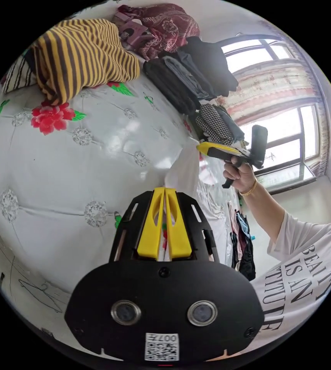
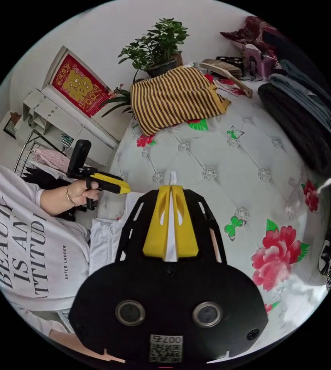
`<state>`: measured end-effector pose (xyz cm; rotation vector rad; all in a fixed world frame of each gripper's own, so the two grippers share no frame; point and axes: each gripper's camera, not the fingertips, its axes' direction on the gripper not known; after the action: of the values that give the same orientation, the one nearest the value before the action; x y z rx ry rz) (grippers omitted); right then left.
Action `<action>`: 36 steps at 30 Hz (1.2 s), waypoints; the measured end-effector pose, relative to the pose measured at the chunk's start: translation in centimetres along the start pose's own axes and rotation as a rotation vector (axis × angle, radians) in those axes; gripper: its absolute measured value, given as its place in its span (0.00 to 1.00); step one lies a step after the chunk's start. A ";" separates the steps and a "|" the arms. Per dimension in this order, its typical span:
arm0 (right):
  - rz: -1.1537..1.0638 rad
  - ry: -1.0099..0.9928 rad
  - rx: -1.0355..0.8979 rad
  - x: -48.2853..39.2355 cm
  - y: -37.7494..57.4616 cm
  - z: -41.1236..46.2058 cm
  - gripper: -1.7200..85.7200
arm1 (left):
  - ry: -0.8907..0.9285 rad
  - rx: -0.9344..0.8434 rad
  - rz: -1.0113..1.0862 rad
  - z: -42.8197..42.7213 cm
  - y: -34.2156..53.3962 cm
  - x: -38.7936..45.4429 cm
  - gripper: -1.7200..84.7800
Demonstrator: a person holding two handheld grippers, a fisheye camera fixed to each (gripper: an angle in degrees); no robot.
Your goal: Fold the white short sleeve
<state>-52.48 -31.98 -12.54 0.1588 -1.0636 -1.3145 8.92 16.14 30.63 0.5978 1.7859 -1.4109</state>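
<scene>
- Your left gripper view rides close above the quilted bed cover (image 1: 76, 154); it faces across toward the window (image 1: 289, 131)
- Your right gripper view sits equally near; it faces the potted plant (image 2: 156, 44) and wall
- Both views share the striped garment (image 1: 84, 54) (image 2: 173, 98), the cover (image 2: 227, 162), and your shirt

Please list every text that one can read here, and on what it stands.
"BEAUTY IS AN", then "TTITUD", cut off: T-shirt.
"ESTEE LAUDER": small print, same T-shirt.
Red poster: one gold character, not Latin script.
Code tag: digits too small and mirrored.
</scene>
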 end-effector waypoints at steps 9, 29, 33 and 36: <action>-0.031 0.081 0.025 -1.2 5.0 -3.1 0.02 | 0.074 0.082 0.304 -1.4 3.3 6.6 0.01; 0.401 0.211 0.109 -3.0 20.7 -1.6 0.07 | 0.001 -0.488 1.016 13.5 17.0 19.9 0.05; 0.346 0.212 0.047 -2.9 18.5 -0.1 0.06 | -0.053 -0.437 1.011 13.7 16.8 21.1 0.08; 0.336 0.212 -0.026 -2.7 18.5 0.6 0.03 | -0.070 -0.501 0.979 16.5 16.7 21.2 0.08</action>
<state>-39.63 -23.61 -1.84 0.0922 -0.8493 -0.9840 13.51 2.97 2.20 0.9401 1.3715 -0.3029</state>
